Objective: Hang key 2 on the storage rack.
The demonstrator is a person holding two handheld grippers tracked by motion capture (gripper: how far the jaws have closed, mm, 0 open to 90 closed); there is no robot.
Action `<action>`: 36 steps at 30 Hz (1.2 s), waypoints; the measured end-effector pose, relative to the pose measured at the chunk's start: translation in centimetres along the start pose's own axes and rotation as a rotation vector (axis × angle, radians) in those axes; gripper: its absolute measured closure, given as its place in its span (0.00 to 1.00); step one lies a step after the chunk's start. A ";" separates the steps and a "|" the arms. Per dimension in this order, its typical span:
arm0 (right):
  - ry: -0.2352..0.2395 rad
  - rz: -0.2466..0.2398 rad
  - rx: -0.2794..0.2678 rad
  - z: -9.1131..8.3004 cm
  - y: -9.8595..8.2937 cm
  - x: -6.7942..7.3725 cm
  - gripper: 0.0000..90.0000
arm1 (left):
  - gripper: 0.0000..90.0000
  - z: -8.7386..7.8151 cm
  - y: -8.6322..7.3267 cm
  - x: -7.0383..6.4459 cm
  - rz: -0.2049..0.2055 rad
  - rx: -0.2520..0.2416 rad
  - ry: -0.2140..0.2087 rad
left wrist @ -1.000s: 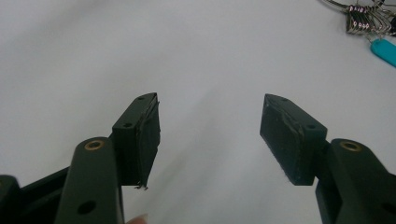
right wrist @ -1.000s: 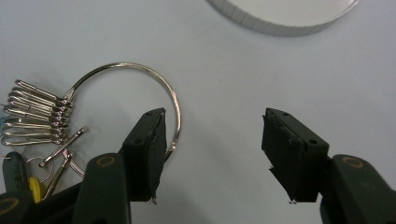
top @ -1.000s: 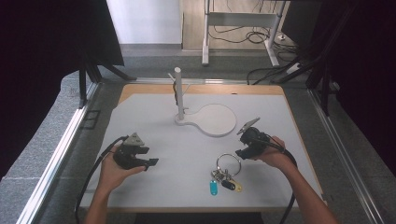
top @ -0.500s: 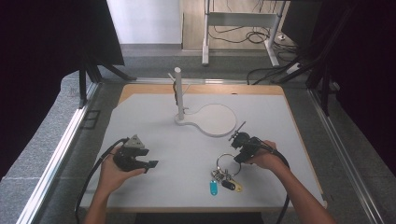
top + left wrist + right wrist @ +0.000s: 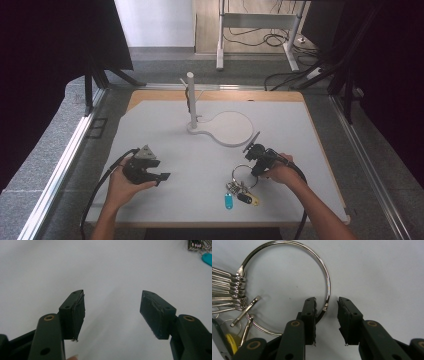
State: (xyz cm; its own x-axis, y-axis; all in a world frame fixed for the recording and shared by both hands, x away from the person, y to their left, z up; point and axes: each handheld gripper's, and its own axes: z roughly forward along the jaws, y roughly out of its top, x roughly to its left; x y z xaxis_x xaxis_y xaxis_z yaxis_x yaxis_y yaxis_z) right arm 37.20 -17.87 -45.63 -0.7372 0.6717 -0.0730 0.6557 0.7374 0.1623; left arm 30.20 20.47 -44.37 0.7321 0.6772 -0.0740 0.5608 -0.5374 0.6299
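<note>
A bunch of keys on a large metal ring (image 5: 242, 176) (image 5: 287, 287) lies on the white table, with a blue tag (image 5: 228, 201) and a yellow tag (image 5: 253, 200). My right gripper (image 5: 251, 165) (image 5: 326, 320) is down at the ring, open. Its jaws straddle the ring's wire (image 5: 326, 307), one inside the loop, one outside. My left gripper (image 5: 161, 178) (image 5: 112, 312) rests at the front left, open, nothing between its jaws. The keys and blue tag (image 5: 207, 258) show at the top right corner of the left gripper view.
A white stand with an upright post (image 5: 191, 100) and a round base plate (image 5: 231, 128) sits at the middle back of the table (image 5: 150, 120). Cables trail from both grippers toward the front edge.
My right gripper has moved left and down from the right of the table onto the key ring. The left gripper has stayed put.
</note>
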 end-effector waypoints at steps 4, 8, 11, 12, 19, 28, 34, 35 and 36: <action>0.028 0.036 0.001 0.1 0.0 -0.3 0.79 | 0.42 0.2 0.0 0.0 0.002 0.005 -0.001; 0.034 0.046 -0.003 0.1 -0.1 -0.4 0.80 | 0.42 0.3 0.0 -0.1 0.003 0.007 -0.002; 0.036 0.053 -0.001 0.1 0.0 -0.3 0.82 | 0.42 0.3 0.0 -0.1 0.003 0.008 -0.003; 0.037 0.058 0.001 0.1 0.0 -0.3 0.83 | 0.42 0.3 0.0 -0.1 0.003 0.008 -0.003; 0.027 0.057 0.015 0.1 0.2 0.0 0.87 | 0.42 0.3 0.0 -0.1 0.005 0.010 -0.002; 0.033 0.063 0.010 0.1 0.2 0.2 0.93 | 0.42 0.3 0.0 -0.1 0.009 0.011 -0.003; 0.023 0.039 0.003 0.0 0.1 0.4 0.97 | 0.42 0.3 0.0 -0.1 0.008 0.013 -0.003; 0.022 0.032 0.002 0.0 0.1 0.4 0.97 | 0.42 0.3 0.0 -0.1 0.008 0.012 -0.003; 0.015 0.014 -0.008 0.0 0.1 0.5 0.97 | 0.42 0.2 0.0 -0.1 0.012 0.012 -0.003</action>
State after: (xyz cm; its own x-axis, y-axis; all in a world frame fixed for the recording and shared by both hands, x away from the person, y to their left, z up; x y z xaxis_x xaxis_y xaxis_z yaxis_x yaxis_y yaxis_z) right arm 36.90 -17.51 -45.65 -0.7301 0.6810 -0.0560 0.6649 0.7270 0.1714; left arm 30.23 20.31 -44.56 0.7402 0.6688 -0.0689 0.5562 -0.5516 0.6216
